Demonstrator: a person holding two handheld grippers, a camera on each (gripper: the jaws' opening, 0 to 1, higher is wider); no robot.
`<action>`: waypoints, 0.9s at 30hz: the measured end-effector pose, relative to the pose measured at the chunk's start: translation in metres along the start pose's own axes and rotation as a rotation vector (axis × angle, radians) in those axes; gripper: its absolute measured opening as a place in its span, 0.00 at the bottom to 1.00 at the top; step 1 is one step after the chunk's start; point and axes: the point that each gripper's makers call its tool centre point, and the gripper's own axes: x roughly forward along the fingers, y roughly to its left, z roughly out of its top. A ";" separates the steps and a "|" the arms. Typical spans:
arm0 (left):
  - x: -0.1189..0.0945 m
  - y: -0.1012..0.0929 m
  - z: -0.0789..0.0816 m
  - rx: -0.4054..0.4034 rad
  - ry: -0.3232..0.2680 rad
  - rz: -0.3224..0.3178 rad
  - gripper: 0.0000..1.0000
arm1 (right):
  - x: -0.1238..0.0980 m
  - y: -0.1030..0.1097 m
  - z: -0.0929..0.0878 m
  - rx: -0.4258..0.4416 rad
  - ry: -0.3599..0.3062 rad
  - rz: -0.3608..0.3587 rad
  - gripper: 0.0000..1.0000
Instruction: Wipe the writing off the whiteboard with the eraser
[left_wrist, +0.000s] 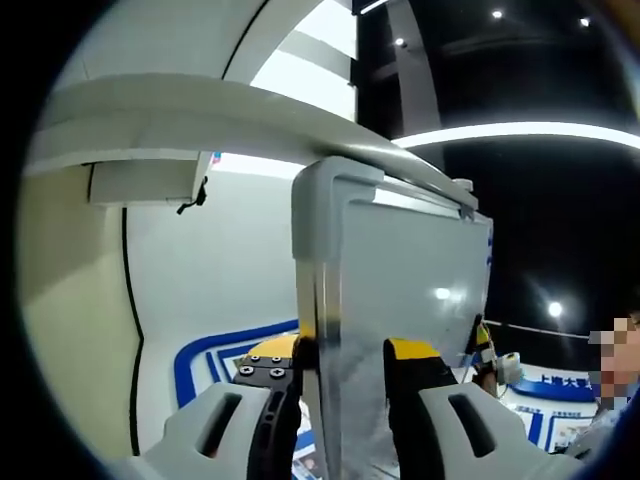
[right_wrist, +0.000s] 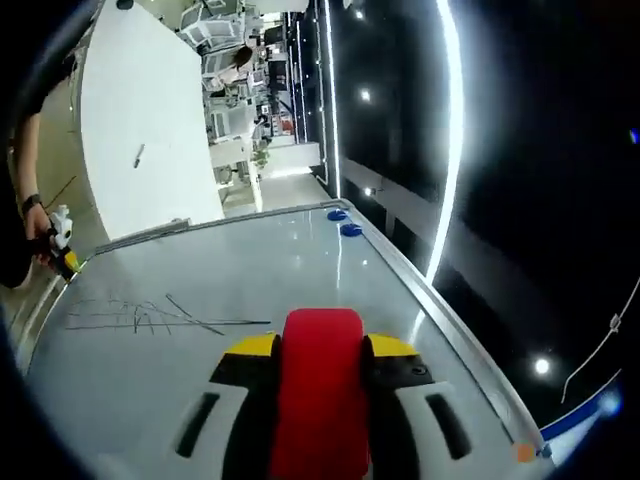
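Right gripper: your jaws clamp the red eraser, held over the whiteboard ready to wipe | Left gripper: your jaws pinch the board's edge, likely to steady it | Writing: thin dark scribbles left of the eraser, unreadable | Blue magnets at far corner.

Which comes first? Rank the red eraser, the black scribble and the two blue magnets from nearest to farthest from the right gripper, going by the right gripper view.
1. Red eraser: gripped between the right gripper's jaws.
2. Black scribble: on the whiteboard, ahead and toward the view's left.
3. Blue magnets: at the board's far edge.
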 end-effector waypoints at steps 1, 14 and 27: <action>0.000 0.000 0.000 0.001 0.003 0.001 0.35 | -0.001 0.002 0.001 -0.011 -0.013 -0.031 0.27; -0.001 -0.004 -0.004 -0.001 -0.004 -0.008 0.36 | 0.000 0.063 -0.002 0.012 -0.064 0.045 0.27; -0.001 -0.001 -0.001 -0.003 -0.002 -0.007 0.36 | -0.009 0.155 -0.011 -0.030 -0.069 0.166 0.27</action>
